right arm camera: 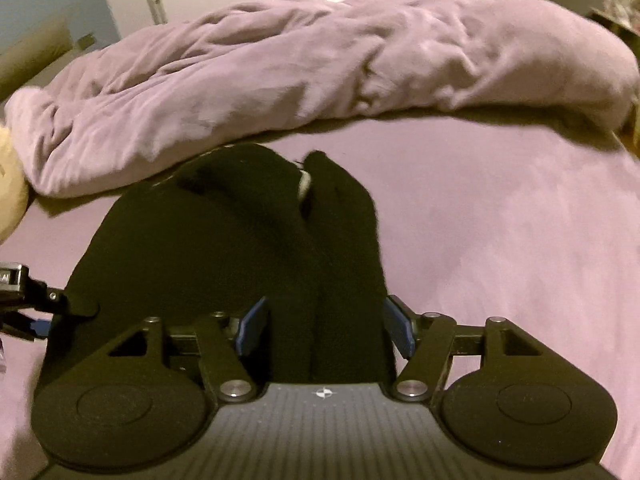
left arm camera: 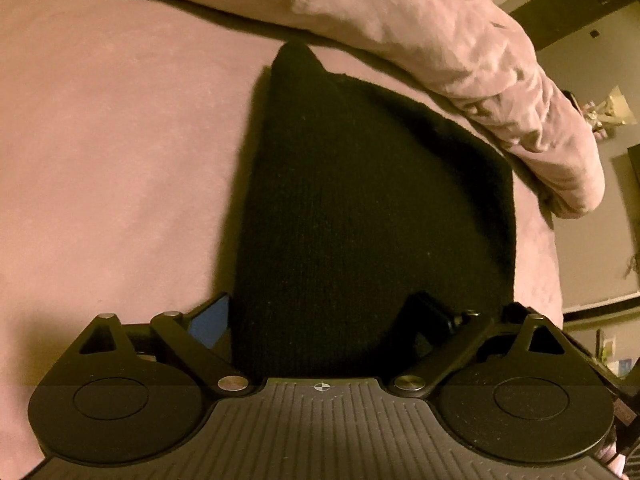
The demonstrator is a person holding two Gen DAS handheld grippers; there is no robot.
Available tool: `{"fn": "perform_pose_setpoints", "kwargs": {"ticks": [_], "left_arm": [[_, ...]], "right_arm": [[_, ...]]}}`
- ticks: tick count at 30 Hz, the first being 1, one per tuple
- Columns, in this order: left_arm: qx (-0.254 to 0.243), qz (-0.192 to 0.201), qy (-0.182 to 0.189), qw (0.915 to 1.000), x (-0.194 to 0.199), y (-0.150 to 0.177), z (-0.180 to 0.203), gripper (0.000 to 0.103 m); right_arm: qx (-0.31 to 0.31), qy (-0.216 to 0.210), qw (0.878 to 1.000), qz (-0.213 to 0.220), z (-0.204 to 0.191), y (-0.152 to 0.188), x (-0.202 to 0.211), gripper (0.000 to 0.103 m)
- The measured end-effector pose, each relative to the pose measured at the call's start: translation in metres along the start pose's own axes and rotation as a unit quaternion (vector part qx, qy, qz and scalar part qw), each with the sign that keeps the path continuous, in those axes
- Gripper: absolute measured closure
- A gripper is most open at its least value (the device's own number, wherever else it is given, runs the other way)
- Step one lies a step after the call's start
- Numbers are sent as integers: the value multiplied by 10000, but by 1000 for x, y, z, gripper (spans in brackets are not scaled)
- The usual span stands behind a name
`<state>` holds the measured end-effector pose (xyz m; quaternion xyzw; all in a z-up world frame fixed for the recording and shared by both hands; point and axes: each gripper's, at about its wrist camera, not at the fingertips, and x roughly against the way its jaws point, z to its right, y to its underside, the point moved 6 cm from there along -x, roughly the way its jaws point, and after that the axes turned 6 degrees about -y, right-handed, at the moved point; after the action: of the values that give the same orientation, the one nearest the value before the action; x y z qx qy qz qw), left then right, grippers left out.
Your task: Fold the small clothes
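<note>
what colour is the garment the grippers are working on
Black, a plain knit garment lying on the pinkish-purple bed sheet; its weave shows best in the left wrist view.

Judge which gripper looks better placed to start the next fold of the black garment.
Right, probably. The right gripper has the black garment bunched between its blue pads, holding the raised, loose part. The left gripper straddles the flat near edge on the bed sheet, better suited to anchoring.
</note>
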<state>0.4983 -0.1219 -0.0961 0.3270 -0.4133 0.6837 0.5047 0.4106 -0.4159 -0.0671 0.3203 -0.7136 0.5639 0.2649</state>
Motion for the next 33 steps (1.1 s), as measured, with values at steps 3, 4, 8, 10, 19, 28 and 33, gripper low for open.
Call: {"fn": "perform_pose_setpoints", "kwargs": {"ticks": [3,4,8,10,19,28,33], "left_arm": [[34,-39,21,10000,-3,0,0,5],[33,-63,37,10000,-4,0,0,5],[27,-174,87,9998,-9,-1,0,4],[44,-212,118,9997,-9,-2,0,4],[161,-233,394,9988,-30,-9,-4,5],[-366,261,102,9989,-13,-6,11,16],[139,122,400,9990,-29,-12,-4,18]], "right_arm": [[-256,-36,9997,18,9,-3,-3,38],[-380,-92,9992,3,13,-3,-6,37],[-995,-514,9931,-360,30,4,-29,24],[-1392,-1043,9831,-573,34,9,-40,16],[-1548,-1390,9762,-615,36,3,-61,8],[-1435,-1726,9728,-575,31,6,-63,40],[-1462,-1642,9737,-592,24,2,-77,34]]}}
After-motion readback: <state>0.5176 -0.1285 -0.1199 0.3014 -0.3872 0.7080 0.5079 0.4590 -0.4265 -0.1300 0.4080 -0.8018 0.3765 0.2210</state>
